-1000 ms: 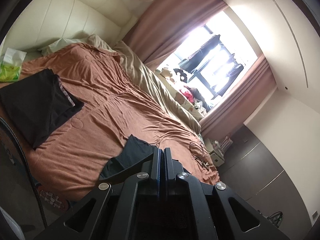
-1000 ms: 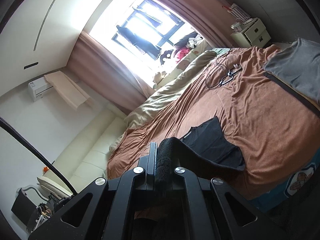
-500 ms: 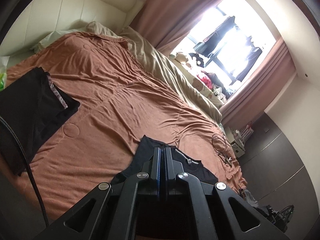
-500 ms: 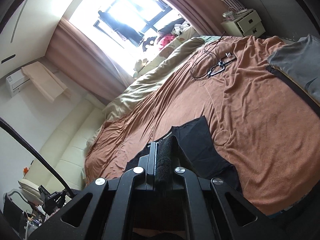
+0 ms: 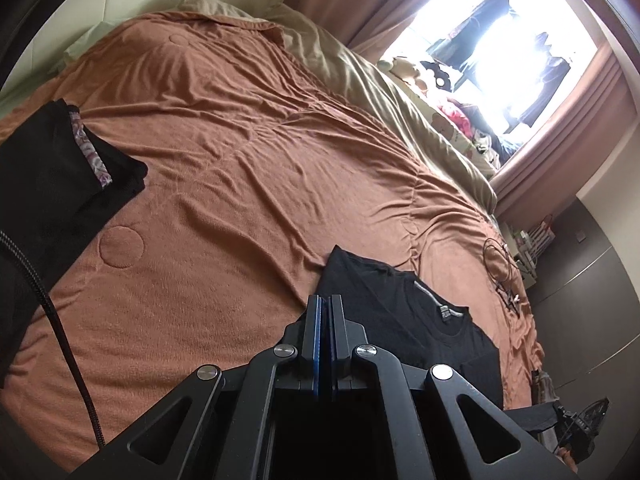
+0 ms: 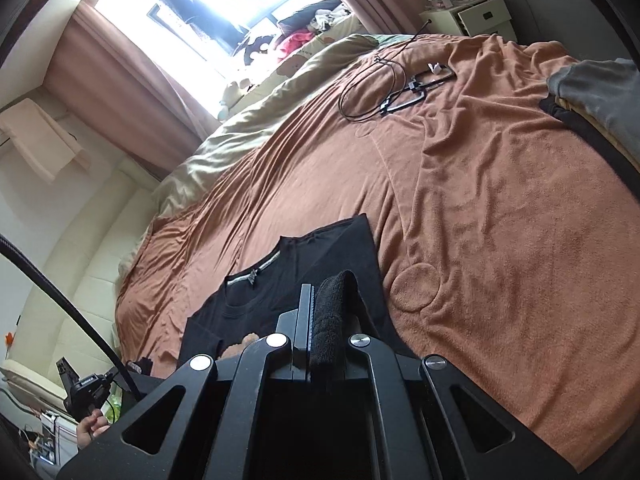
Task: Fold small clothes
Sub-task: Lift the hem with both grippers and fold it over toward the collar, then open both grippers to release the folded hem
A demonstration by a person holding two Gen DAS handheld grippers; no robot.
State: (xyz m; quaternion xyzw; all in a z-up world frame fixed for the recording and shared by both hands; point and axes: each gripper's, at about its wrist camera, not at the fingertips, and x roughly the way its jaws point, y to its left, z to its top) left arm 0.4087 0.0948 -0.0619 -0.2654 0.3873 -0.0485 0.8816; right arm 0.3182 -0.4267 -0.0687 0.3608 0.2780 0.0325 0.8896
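A black T-shirt point(image 5: 404, 312) is spread, collar visible, on a brown blanket point(image 5: 240, 184) covering a bed, near the bed's front edge, with part of it apparently hanging over that edge. The left gripper point(image 5: 324, 300) has its fingers pressed together, and the shirt runs right up to them; whether cloth is caught between them cannot be told. The right gripper point(image 6: 326, 280) pinches a thick fold of the same black fabric between its fingers. A stack of dark folded clothes point(image 5: 52, 176) sits by the bed's left edge, a grey folded pile point(image 6: 600, 92) by the right edge, and a coiled cable point(image 6: 392, 80) lies toward the far right corner. The likely risk: the soft knit could slip from one pinch or bunch unevenly, leaving a crooked, wrinkled fold, and dragging it may ruck up the blanket. Compared with a second ago, both grippers have dropped lower and nearer the bed, and far more of the shirt now lies flat, its collar newly exposed.
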